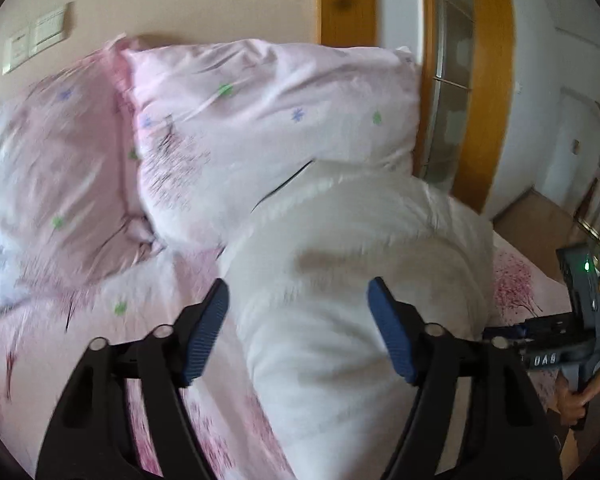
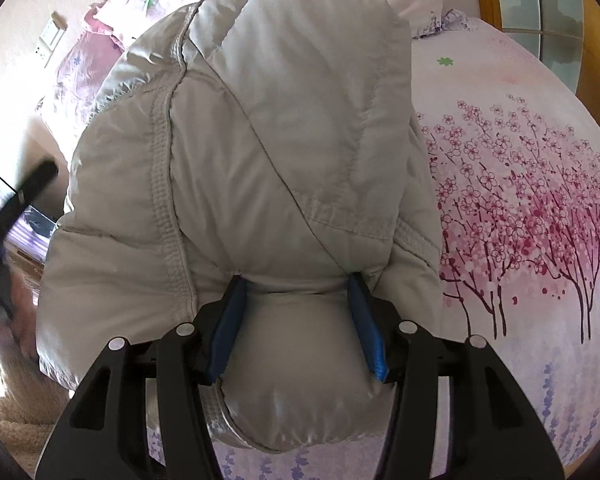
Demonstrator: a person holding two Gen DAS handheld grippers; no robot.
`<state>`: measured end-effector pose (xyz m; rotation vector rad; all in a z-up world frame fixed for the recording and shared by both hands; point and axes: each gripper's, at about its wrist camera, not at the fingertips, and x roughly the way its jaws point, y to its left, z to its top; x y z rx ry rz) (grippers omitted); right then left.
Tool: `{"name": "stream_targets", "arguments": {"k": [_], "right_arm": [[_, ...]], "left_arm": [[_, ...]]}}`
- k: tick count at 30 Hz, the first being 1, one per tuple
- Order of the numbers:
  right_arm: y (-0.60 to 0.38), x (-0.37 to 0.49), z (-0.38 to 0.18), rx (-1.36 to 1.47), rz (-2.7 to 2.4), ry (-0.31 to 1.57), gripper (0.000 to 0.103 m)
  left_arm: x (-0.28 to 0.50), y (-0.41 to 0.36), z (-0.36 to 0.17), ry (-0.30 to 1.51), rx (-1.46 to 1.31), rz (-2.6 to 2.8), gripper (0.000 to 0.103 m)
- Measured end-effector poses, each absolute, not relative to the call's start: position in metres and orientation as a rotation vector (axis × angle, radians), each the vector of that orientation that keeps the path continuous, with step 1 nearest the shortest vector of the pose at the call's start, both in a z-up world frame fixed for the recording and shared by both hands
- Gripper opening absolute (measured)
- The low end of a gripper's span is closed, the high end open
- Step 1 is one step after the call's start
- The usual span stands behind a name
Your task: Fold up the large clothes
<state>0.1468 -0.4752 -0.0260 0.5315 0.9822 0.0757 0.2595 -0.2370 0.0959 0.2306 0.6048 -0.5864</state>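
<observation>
A pale grey padded jacket lies folded in a puffy bundle on the bed; in the left wrist view it looks white. My right gripper has its blue pads pressed on a thick fold of the jacket's near edge. My left gripper is open, its blue pads wide apart over the jacket, holding nothing. The right gripper's body and the hand holding it show at the right edge of the left wrist view.
The bed sheet is white with pink blossom trees. Two pink floral pillows lean against the beige wall behind the jacket. A wooden door frame stands to the right. Wall switches are at upper left.
</observation>
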Motion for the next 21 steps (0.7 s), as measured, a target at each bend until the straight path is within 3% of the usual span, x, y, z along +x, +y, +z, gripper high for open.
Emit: {"name": "stream_targets", "arguments": {"k": [8,13,21], "right_arm": [[-0.499,0.158,0.059,0.473,0.048,0.790,0.052],[-0.495,0.225,0.018,0.429,0.037,1.047,0.052],[-0.516,0.212,0.017,0.536,0.080,1.034,0.052]], "left_arm": [[0.290,-0.253,0.080,0.669,0.292,-0.557,0.076],[0.305,-0.258,0.062,0.764,0.244,-0.569,0.076],[0.297,-0.217,0.076,0.776,0.050,-0.639,0.074]]}}
